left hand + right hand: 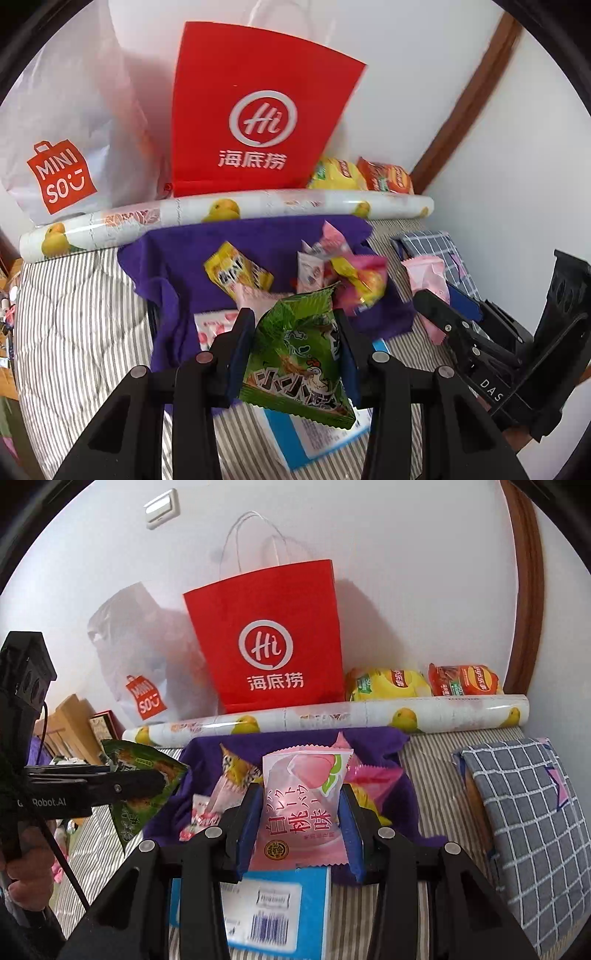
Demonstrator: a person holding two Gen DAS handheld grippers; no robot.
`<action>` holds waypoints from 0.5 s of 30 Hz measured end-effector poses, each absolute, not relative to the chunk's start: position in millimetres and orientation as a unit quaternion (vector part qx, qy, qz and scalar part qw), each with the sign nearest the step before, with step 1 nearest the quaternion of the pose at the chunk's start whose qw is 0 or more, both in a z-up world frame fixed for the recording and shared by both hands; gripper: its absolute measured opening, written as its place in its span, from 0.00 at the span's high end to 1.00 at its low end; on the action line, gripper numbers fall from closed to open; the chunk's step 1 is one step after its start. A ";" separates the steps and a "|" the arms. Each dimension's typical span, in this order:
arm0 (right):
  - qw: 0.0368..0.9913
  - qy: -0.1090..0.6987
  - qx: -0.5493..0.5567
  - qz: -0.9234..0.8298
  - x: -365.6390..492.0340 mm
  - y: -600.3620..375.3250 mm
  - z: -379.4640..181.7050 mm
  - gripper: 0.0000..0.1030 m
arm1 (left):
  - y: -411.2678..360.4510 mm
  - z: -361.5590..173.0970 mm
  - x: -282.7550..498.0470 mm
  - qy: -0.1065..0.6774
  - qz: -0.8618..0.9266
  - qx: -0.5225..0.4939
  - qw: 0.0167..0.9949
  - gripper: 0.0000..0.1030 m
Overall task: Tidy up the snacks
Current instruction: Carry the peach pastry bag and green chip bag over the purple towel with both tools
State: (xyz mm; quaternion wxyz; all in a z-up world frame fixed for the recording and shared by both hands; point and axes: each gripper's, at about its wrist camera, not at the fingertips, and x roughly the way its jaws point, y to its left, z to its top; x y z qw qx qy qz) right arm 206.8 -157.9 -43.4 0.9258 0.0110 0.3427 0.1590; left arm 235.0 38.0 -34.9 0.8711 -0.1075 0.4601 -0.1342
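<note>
Left gripper (pixel 295 343) clamped on green foil snack packet (pixel 299 354), right gripper (pixel 301 821) clamped on pink peach-print snack packet (pixel 303 805), red paper bag (pixel 269 638) stood far behind.

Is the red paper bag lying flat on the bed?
No, the red paper bag stands upright against the white wall, its white handles sticking up above it.

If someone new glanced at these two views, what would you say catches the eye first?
Most likely the bright red paper bag with a white Hi logo, standing against the white wall behind a fruit-printed roll. Next, the two held snacks: the left claw grips a green crinkled snack packet, and the right claw grips a pink peach-printed packet, both above a purple cloth strewn with more packets.
</note>
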 end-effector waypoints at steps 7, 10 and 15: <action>0.923 0.353 0.020 0.153 240.5 -151.2 -53.9 0.60 | 59.7 -43.7 265.1 0.466 -0.118 -0.130 0.867 0.61; 0.921 0.358 0.021 0.154 253.0 -145.4 -60.0 0.60 | 65.8 -51.4 275.6 0.471 -0.110 -0.134 0.865 0.61; 0.914 0.373 0.021 0.159 274.5 -133.8 -79.3 0.60 | 68.5 -69.7 292.0 0.487 -0.096 -0.123 0.859 0.61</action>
